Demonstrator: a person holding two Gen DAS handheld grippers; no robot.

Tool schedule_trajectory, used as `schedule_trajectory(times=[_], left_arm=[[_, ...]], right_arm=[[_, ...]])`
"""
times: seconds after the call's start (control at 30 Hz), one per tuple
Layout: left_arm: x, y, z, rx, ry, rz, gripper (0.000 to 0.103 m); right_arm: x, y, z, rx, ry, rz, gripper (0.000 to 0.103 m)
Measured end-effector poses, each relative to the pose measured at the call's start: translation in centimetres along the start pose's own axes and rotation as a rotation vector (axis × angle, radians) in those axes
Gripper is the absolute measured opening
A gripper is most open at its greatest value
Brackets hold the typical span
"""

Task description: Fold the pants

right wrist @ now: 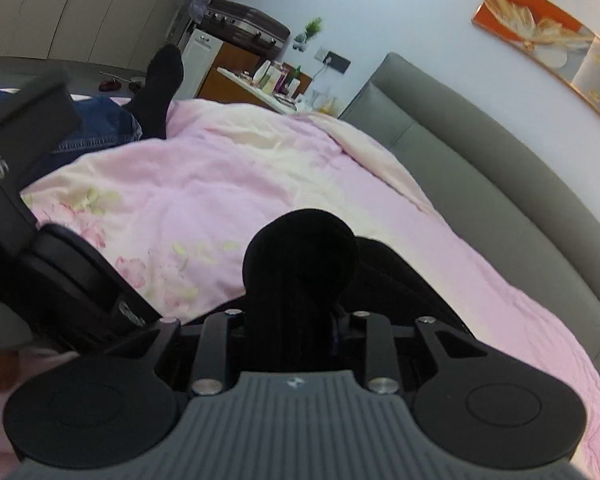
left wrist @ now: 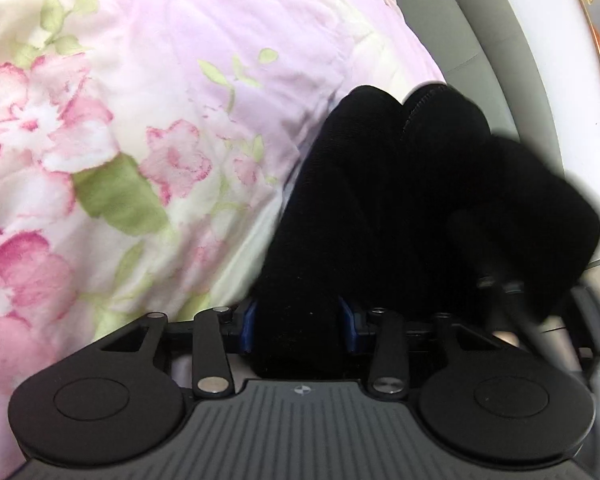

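Pants (left wrist: 380, 208), black, bunched in folds, sit on the bed over a floral pink quilt (left wrist: 120, 140) in the left wrist view; left claw (left wrist: 300, 320) is clenched on a wad of the fabric, blue pads (left wrist: 249, 322) pressing either side; the cloth runs forward and right toward the grey headboard (left wrist: 496, 60); right device partly shows at the right edge, blurred. Right wrist view: right claw (right wrist: 296, 320) grips the pants (right wrist: 300, 256) too, a rounded black lump rising between the jaws, more fabric trailing right on the quilt (right wrist: 220, 184); left device (right wrist: 40, 240) close at left; a sock-clad foot (right wrist: 160, 84) and denim leg (right wrist: 96, 124) lie further off; headboard (right wrist: 480, 168) right; orange picture (right wrist: 540, 36) on wall.
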State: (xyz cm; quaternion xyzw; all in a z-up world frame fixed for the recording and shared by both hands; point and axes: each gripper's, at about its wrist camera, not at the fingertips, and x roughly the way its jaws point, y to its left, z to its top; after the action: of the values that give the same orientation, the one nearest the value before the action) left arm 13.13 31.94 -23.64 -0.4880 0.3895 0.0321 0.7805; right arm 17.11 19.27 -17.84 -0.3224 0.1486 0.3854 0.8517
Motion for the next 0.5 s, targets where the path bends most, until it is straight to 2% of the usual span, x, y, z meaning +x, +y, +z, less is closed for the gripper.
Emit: schedule_trajectory(times=[0.03,0.07,0.1,0.23,0.33,0.4,0.5], left_arm=[[-0.3,0.3,0.1,-0.021,0.000,-0.015,0.046],[-0.7,0.4,0.1,-0.029,-0.001,-0.019,0.054],[-1.3,0.3,0.2,-0.015,-0.014,-0.007,0.054],[-3.5,-1.2,0.3,0.068,-0.086,0.038,0.054],[-5.0,-2.3,0.8,0.066,-0.127,-0.005,0.054],[-6.0,-3.2,1.1,0.081,-0.154,-0.044,0.059],[-6.8,-5.3,0.6,0.139,-0.144,-0.109,0.076]], right_arm=[[0.5,-0.6,-0.5,0.017,0.037,0.027,0.026],[0.6,-1.0,-1.0,0.025,0.058,0.059,0.028],[0.4,-1.2,-1.3,0.024,0.058,0.084,0.029],[-1.8,-1.4,-2.5,0.011,0.009,0.150,0.048],[-3.2,-1.2,-3.2,-0.001,0.006,0.189,0.051],[-4.2,-1.3,-3.8,0.006,-0.003,0.213,0.052],[-6.7,-2.4,-4.8,0.064,-0.032,0.251,0.051]])
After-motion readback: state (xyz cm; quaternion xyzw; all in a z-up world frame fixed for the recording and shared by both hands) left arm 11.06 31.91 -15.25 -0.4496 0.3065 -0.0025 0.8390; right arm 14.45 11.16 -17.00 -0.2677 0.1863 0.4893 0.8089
